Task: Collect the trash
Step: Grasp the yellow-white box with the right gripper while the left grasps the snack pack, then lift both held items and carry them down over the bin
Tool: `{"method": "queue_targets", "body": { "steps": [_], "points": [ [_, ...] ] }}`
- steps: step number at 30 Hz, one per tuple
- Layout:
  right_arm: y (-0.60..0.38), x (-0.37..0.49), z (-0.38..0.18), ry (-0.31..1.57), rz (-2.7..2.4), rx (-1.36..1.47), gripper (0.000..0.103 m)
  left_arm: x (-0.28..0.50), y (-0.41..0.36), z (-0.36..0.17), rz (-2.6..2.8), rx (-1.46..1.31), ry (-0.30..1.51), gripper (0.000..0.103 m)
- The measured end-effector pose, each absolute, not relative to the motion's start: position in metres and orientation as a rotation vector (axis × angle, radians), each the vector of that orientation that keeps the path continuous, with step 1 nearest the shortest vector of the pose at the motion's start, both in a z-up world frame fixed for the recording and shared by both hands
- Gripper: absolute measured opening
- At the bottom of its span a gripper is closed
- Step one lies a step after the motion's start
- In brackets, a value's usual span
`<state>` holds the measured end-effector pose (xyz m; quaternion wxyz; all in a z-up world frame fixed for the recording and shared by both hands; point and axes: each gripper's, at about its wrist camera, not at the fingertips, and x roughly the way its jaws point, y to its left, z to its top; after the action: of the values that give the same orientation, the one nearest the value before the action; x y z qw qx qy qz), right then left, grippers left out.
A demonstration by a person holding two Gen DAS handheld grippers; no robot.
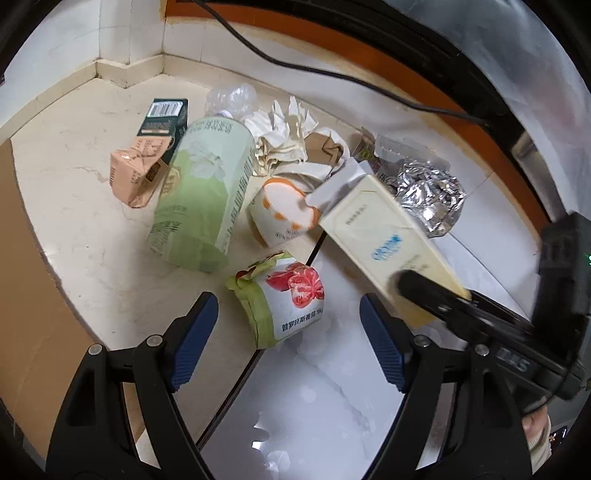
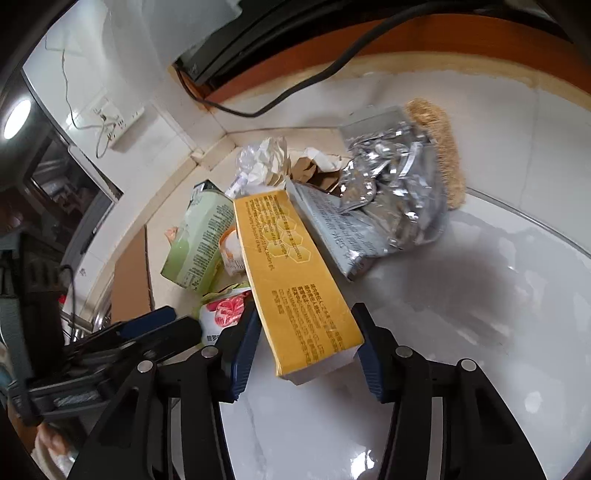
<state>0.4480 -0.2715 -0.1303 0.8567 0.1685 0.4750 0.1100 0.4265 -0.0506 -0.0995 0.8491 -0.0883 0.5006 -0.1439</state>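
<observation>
Tiled corner, pale floor.
Cream floor point(image 1: 74, 206) meets white tiled walls point(image 1: 122, 33); black cable point(image 2: 332, 62) far; socket point(image 2: 118, 125) on left wall.

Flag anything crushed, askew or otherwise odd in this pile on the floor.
Most of it is crumpled litter. The tomato carton is squashed at its green end, the peach pack is dented, and the foil bag is crushed. The yellow box sits tilted between the right tool's pads, its far end over the pile.

Left tool point(image 1: 286, 341) agape, right tool point(image 2: 303, 354) clamped.
</observation>
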Motion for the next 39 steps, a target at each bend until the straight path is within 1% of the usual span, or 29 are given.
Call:
{"method": "queue_targets", "body": {
  "steps": [7,13,15,16,17,18,19,23,26,27,33,39],
  "points": [
    [-0.274,0.427,-0.12,0.946,0.209,0.309,0.045,0.441,-0.064,-0.114,-0.25,-0.157,1.087,0.077],
    [-0.274,0.415,-0.119,0.948,0.22,0.306,0.044,0.452,-0.075,-0.127,-0.179,-0.122,1.126,0.077],
    [-0.274,0.414,-0.12,0.946,0.221,0.313,0.044,0.453,-0.081,-0.129,-0.158,-0.09,1.11,0.077],
    [-0.275,0.413,-0.12,0.944,0.22,0.318,0.044,0.453,-0.082,-0.131,-0.157,-0.081,1.103,0.075],
    [-0.276,0.413,-0.12,0.943,0.22,0.321,0.043,0.453,-0.083,-0.131,-0.153,-0.076,1.09,0.07],
    [-0.277,0.412,-0.119,0.941,0.22,0.325,0.043,0.451,-0.084,-0.13,-0.154,-0.074,1.08,0.055],
    [-0.278,0.411,-0.119,0.936,0.221,0.325,0.042,0.45,-0.085,-0.13,-0.166,-0.078,1.076,0.045],
    [-0.279,0.402,-0.111,0.911,0.215,0.321,0.038,0.44,-0.081,-0.123,-0.186,-0.104,1.046,0.045],
    [-0.279,0.393,-0.102,0.892,0.225,0.322,0.032,0.427,-0.079,-0.112,-0.193,-0.085,1.01,0.045],
    [-0.279,0.39,-0.1,0.89,0.226,0.324,0.031,0.421,-0.077,-0.108,-0.199,-0.083,1.004,0.045],
    [-0.275,0.358,-0.073,0.86,0.223,0.318,0.031,0.38,-0.062,-0.075,-0.237,-0.091,0.978,0.045],
    [-0.269,0.308,-0.041,0.827,0.256,0.343,0.031,0.313,-0.049,-0.039,-0.296,-0.092,0.949,0.045]
  ]
}}
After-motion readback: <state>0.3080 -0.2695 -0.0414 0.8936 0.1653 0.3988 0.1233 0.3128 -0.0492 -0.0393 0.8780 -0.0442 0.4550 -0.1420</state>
